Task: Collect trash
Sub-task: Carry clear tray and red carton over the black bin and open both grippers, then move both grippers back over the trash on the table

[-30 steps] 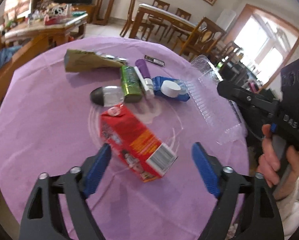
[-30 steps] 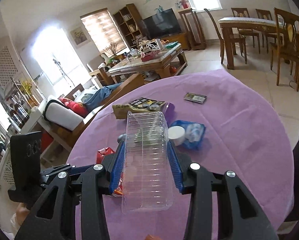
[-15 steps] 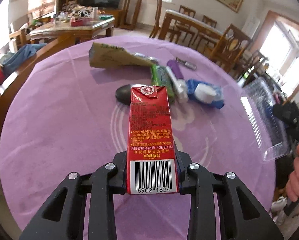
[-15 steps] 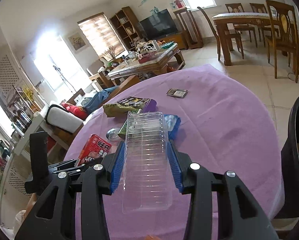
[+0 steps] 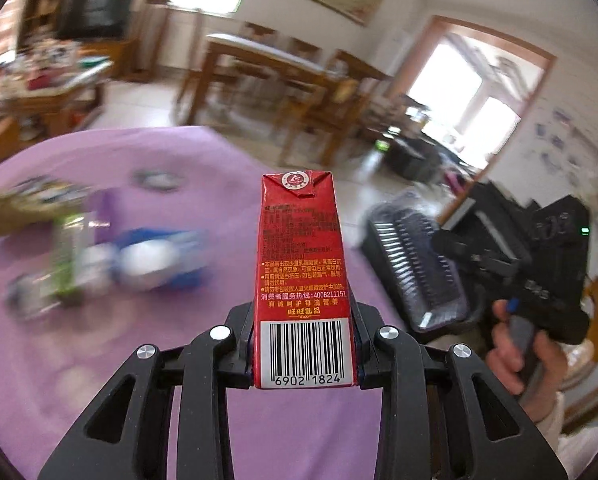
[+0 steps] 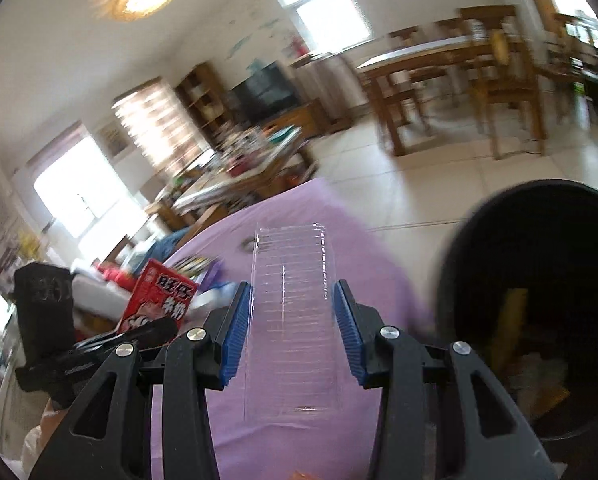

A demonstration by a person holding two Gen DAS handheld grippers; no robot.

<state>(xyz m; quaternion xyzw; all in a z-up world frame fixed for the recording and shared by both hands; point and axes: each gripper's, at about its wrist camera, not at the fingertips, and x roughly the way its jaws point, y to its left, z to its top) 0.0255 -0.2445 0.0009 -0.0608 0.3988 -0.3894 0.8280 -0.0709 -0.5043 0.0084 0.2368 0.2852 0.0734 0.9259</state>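
Round table, purple cloth (image 5: 99,360); blurred wrappers (image 5: 31,208), perhaps blue pack (image 5: 159,260).

Both grippers clamped — left gripper (image 5: 305,344), right gripper (image 6: 293,336).

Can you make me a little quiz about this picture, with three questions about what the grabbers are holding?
1. True or false: the left gripper holds a red carton.
2. What is in the right gripper? A: a clear plastic tray; B: a spoon; C: nothing.
3. What colour is the tablecloth?

Key: 1 true; 2 A; 3 purple.
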